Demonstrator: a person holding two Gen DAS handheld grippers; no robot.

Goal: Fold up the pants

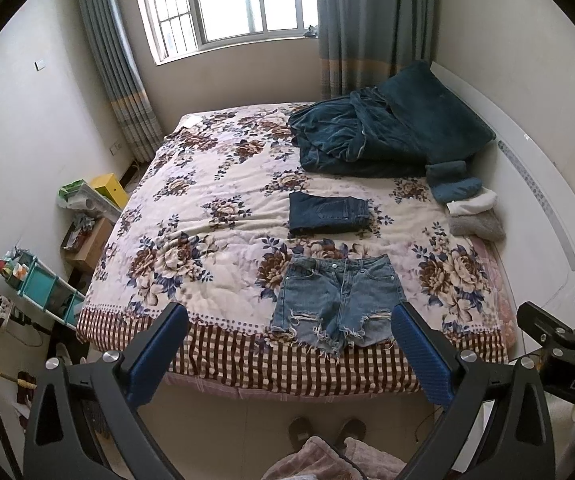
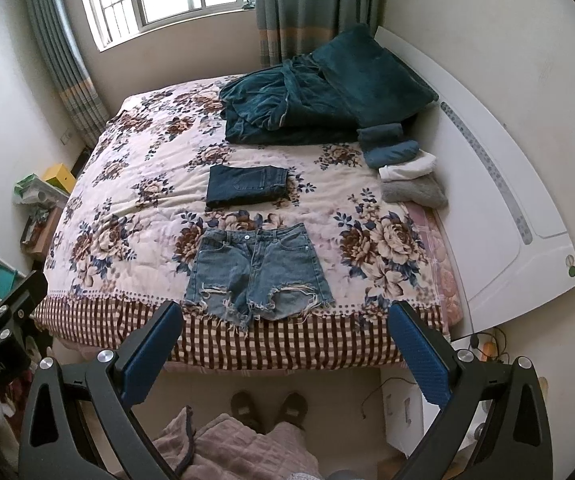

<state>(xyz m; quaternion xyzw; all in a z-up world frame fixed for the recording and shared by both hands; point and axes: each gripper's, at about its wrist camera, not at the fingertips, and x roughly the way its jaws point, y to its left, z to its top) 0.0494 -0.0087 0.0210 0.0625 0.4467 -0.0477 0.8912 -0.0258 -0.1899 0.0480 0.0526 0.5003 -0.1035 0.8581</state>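
The left claw and the right claw are held wide apart and empty, back from the bed's near edge — likely readied for a first grasp. The denim shorts are laid flat just inside that edge, waistband away, frayed hems nearest, unfolded. Beyond them, toward the bed's middle, a folded pair of dark jeans is set aside — apparently finished.
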